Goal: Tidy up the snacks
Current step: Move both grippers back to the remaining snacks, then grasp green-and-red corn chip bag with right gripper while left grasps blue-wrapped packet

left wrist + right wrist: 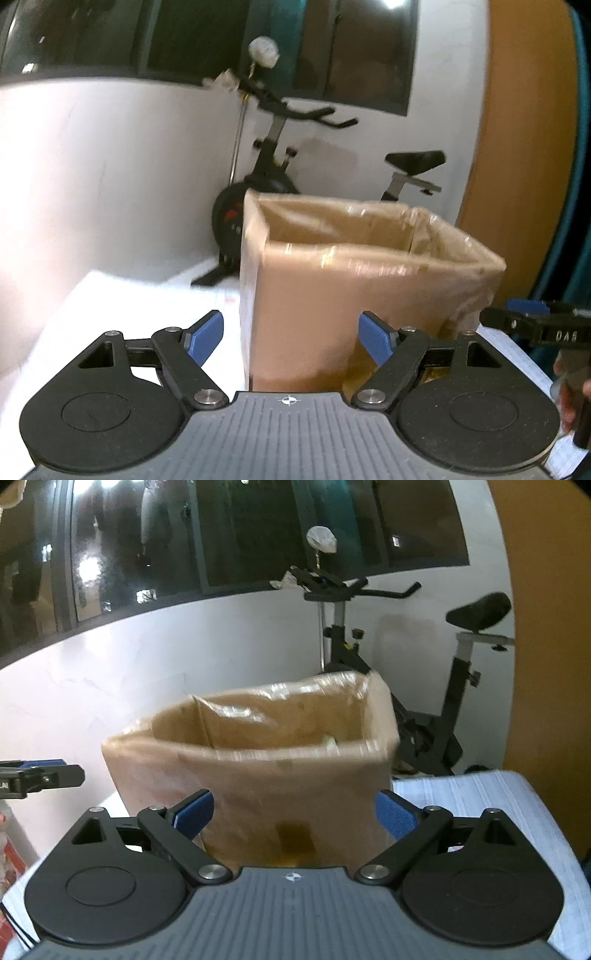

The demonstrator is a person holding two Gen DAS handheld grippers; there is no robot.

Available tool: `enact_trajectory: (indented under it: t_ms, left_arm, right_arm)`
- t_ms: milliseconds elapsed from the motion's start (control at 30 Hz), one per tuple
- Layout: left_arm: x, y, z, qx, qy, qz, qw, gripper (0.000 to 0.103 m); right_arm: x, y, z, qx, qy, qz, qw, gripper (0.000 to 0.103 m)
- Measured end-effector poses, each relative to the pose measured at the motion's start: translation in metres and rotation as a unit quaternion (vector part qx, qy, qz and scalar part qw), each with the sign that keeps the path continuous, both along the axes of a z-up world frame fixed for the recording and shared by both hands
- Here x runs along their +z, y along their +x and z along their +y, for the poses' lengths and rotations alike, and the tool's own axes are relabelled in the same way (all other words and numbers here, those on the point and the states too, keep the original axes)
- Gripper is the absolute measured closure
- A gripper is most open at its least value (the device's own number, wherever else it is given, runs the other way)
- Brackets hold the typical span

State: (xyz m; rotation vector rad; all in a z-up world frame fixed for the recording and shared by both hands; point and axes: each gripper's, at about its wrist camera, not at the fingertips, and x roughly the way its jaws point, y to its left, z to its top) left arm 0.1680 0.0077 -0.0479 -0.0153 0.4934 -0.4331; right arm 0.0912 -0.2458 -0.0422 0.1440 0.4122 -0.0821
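— What's in the left wrist view, left to right?

— White tabletop (122, 306) at lower left. The left gripper (291, 338) fills the bottom of the frame, blue pads spread wide, released, nothing between them. Dead centre stands a cardboard box (332, 295) lined with clear plastic, upright and open at the top. Behind it, against the white wall, an exercise bike (273, 166). At the right edge, the tip of the right gripper (532, 325) pokes in beside the box.

— And the right wrist view?

— The left gripper's tip (40, 775) shows at the left edge, apart from the box. The right gripper (295, 816) spans the bottom, pads parted and empty, the box (258, 775) centred just beyond them. A pale scrap (330, 743) shows inside, near the front rim, too blurred to name. The bike (443, 701) sits at upper right, dark windows (221, 535) running across the top.

— Any snacks outside the box?

— Something red at the far lower left edge; can't tell what.
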Motion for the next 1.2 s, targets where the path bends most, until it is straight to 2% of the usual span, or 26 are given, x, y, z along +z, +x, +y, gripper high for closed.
enact_trajectory:
  t_ms: [200,433,600,633,733,767,800,833,900,1033,1200]
  left_arm:
    - [-0.032,0.002,0.003,0.026,-0.007,0.052,0.9983,0.022]
    - [-0.06,0.0,0.008,0.033,0.02,0.082,0.9958,0.022]
    - [-0.083,-0.002,0.009,0.024,0.046,0.116,0.9919,0.022]
    - [-0.086,-0.001,0.009,0.024,0.048,0.12,0.9913,0.022]
    - [-0.095,0.002,0.01,0.03,0.043,0.135,0.9895,0.023]
    - [-0.098,0.003,0.01,0.034,0.041,0.142,0.9884,0.024]
    - [-0.101,0.004,0.01,0.04,0.042,0.152,0.9868,0.031]
    - [-0.105,0.006,0.012,0.045,0.041,0.163,0.9847,0.042]
    - [-0.113,0.009,0.015,0.052,0.028,0.193,0.9794,0.053]
    - [-0.118,0.012,0.026,0.067,-0.024,0.22,0.9729,0.053]
    - [-0.119,0.019,0.027,0.077,-0.06,0.231,0.9681,0.053]
  right_arm:
    - [-0.038,-0.001,0.007,0.0,-0.003,0.047,0.999,0.006]
    - [-0.078,0.016,0.018,0.013,0.006,0.115,0.993,0.006]
    - [-0.097,0.02,0.023,0.002,-0.004,0.141,0.99,0.006]
    - [-0.1,0.02,0.024,0.004,-0.004,0.143,0.99,0.007]
    - [-0.104,0.013,0.025,0.004,-0.01,0.14,0.99,0.022]
    - [-0.105,0.01,0.026,0.005,-0.012,0.136,0.991,0.024]
    - [-0.106,0.01,0.022,0.007,-0.01,0.134,0.991,0.024]
    - [-0.106,0.007,0.021,0.008,-0.006,0.131,0.991,0.025]
    - [-0.106,0.004,0.023,0.011,-0.007,0.129,0.992,0.025]
    - [-0.107,0.001,0.022,0.012,-0.005,0.127,0.992,0.026]
    - [-0.106,0.003,0.022,0.013,-0.005,0.127,0.992,0.026]
